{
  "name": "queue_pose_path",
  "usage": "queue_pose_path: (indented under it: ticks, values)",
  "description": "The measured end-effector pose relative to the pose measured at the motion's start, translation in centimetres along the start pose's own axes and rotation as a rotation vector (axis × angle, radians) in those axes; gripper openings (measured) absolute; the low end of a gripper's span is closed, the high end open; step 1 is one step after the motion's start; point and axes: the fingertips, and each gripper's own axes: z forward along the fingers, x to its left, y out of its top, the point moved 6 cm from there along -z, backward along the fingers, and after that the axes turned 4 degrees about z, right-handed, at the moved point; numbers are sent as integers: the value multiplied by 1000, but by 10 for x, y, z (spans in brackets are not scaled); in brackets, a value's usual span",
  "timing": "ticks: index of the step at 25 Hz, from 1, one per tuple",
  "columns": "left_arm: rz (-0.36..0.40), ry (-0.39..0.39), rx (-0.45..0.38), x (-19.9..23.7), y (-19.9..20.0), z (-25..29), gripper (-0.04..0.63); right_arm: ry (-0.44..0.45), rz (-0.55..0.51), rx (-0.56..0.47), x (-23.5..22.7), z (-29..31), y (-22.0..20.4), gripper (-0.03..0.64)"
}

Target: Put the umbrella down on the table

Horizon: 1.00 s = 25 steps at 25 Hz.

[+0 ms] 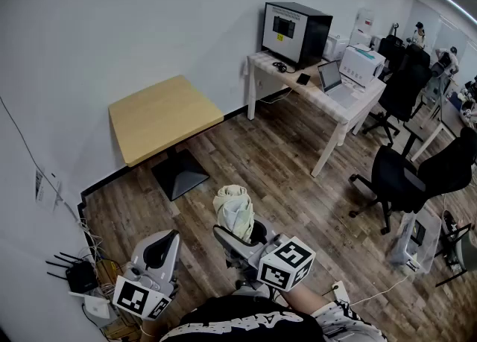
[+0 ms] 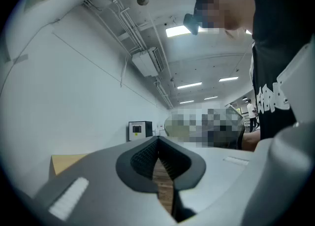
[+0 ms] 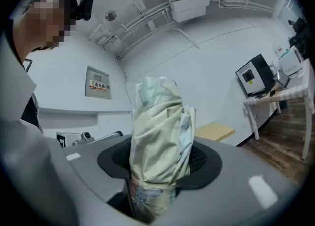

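A folded pale yellow-green umbrella stands upright between the jaws of my right gripper, which is shut on it over the wooden floor. In the right gripper view the umbrella fills the gap between the black pads, its fabric bunched above them. My left gripper is held low at the left, its jaws shut with nothing in them; the left gripper view shows the pads meeting. The square wooden table stands against the wall ahead, well beyond both grippers, and also shows as the table in the right gripper view.
A white desk with a black box, a laptop and a printer stands at the right. Black office chairs stand beyond it. A router and cables lie on the floor at the lower left.
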Motion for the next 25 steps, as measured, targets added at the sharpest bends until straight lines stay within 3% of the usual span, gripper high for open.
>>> queue_pose_path:
  ticks: [25]
  values:
    - [24,11,39,-42,-2,78,-2,22,6,1,-75,-34,37,258]
